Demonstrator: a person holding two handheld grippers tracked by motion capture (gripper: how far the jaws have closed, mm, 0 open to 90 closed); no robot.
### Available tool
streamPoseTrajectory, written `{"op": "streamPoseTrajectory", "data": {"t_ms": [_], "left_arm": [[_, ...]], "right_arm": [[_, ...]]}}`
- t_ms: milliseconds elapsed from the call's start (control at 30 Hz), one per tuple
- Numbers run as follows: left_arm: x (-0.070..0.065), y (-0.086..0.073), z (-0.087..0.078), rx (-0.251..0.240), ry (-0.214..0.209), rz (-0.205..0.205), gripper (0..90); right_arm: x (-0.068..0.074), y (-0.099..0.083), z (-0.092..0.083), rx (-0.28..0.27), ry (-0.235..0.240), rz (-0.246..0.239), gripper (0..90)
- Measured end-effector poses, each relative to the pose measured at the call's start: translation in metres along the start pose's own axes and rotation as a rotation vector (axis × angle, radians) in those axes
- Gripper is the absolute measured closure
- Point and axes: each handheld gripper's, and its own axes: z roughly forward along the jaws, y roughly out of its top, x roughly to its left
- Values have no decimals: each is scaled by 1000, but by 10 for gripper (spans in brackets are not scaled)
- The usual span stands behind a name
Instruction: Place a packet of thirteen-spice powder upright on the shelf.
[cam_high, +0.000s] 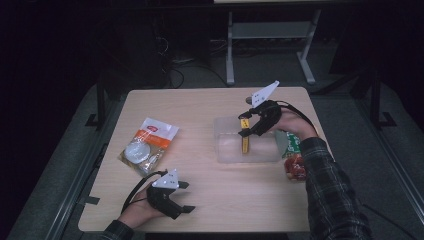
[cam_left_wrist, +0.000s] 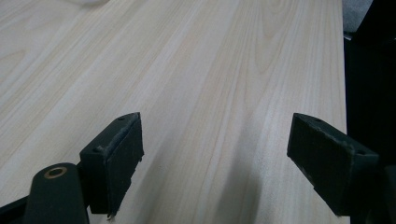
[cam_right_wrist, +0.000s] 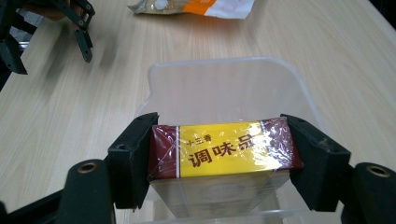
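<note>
The right gripper (cam_right_wrist: 223, 156) is clamped on a seasoning box (cam_right_wrist: 223, 149), a small carton with dark red ends and a yellow middle panel printed with Chinese characters, wrapped in shiny film. The pads press on its two short red ends, so the jaws stand fairly wide with the box spanning the whole gap. In the high view the right gripper (cam_high: 246, 127) holds the box on end over the clear plastic container (cam_high: 248, 147), which sits at about 3 o'clock from the bench's centre.

The box looks light and stiff, a cardboard carton that should keep its shape under a moderate squeeze. The film is glossy, so it is probably slippery; a grip across the flat ends, as here, seems the safest hold, since the pads meet square faces rather than edges. Squeezing the broad faces would more likely dent it. The container (cam_right_wrist: 224, 88) is thin-walled and light, so a knock on its rim could shift it along the bench (cam_high: 210, 105).

The left gripper (cam_high: 186, 196) rests near 7 o'clock with its jaws wide apart and nothing between them; its own view looks along bare wood (cam_left_wrist: 210, 70). A snack packet (cam_high: 148, 145) with an orange and white label lies at about 9 o'clock, well apart from the container. Another packet (cam_high: 292, 157), green and red, lies beside the container's 3 o'clock side, partly hidden by the right forearm.
</note>
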Motion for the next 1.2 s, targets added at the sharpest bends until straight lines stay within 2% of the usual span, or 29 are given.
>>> {"op": "streamPoseTrajectory", "data": {"t_ms": [167,567,667,700,833,867,900,1000,1033,1100,1133,1200], "left_arm": [[0,0,0,2,0,-1,177],[0,0,1,4,-2,-1,177],[-1,0,1,5,-3,0,177],[-1,0,1,5,-2,0,177],[0,0,1,3,-2,6,177],[0,0,1,3,-1,6,177],[0,0,1,2,-2,5,177],[0,0,1,-1,0,2,177],[0,0,1,-3,1,3,177],[0,1,1,-2,1,1,177],[0,1,0,0,1,0,177],[-1,1,0,-4,2,-4,177]], "right_arm": [[0,-6,6,20,-1,14,299],[3,-4,8,46,-2,18,287],[3,-3,7,38,-1,34,242],[4,-2,5,31,-18,48,171],[6,1,-1,11,-41,59,156],[10,4,-7,5,-63,55,147],[10,4,-7,5,-63,55,147],[16,9,-13,0,-102,60,142],[22,11,-19,-20,-137,67,142],[26,12,-21,-26,-147,74,145],[34,13,-24,-38,-180,86,142],[39,14,-26,-45,-181,95,144]]}}
